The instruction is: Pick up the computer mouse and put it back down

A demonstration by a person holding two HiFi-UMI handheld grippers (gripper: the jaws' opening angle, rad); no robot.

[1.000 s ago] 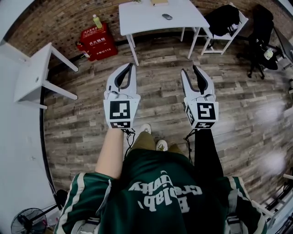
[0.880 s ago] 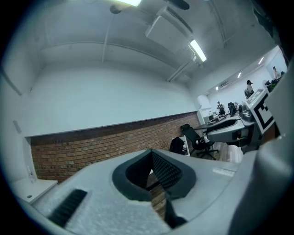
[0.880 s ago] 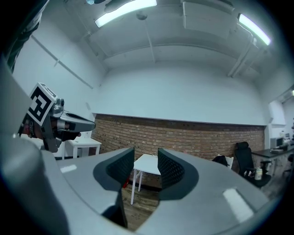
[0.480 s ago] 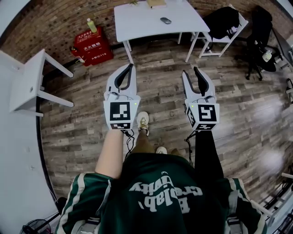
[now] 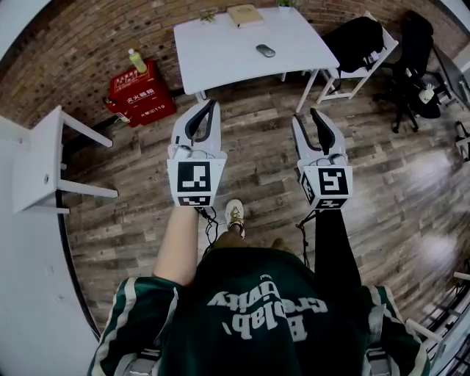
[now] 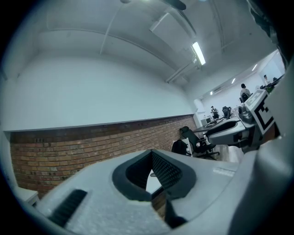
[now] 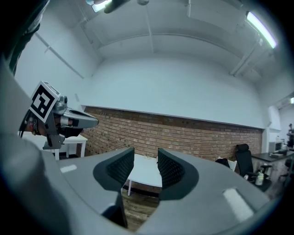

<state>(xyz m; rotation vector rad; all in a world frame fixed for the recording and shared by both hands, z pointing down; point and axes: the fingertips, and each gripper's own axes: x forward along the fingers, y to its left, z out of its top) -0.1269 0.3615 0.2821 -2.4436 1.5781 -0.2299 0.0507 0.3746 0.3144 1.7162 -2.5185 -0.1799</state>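
The dark computer mouse (image 5: 266, 50) lies on the white table (image 5: 220, 51) at the top of the head view, well ahead of both grippers. My left gripper (image 5: 213, 104) is held level over the wooden floor, its fingertips touching and nothing between them. My right gripper (image 5: 303, 114) hovers beside it with a clear gap between its jaws, empty. In the right gripper view the right gripper (image 7: 146, 160) frames the white table (image 7: 144, 173); the mouse cannot be made out there. The left gripper (image 6: 151, 153) shows only a sliver of table behind its pads.
A tan book (image 5: 244, 15) lies at the table's far edge. A red box (image 5: 139, 92) with a bottle (image 5: 134, 60) stands left of it. Another white table (image 5: 37, 158) is at far left. A white chair with a black bag (image 5: 360, 33) and a black office chair (image 5: 411, 59) stand at right.
Both grippers have advanced toward the white table as the person walks; the table and mouse sit lower and nearer in the head view. Neither gripper's jaws have changed.
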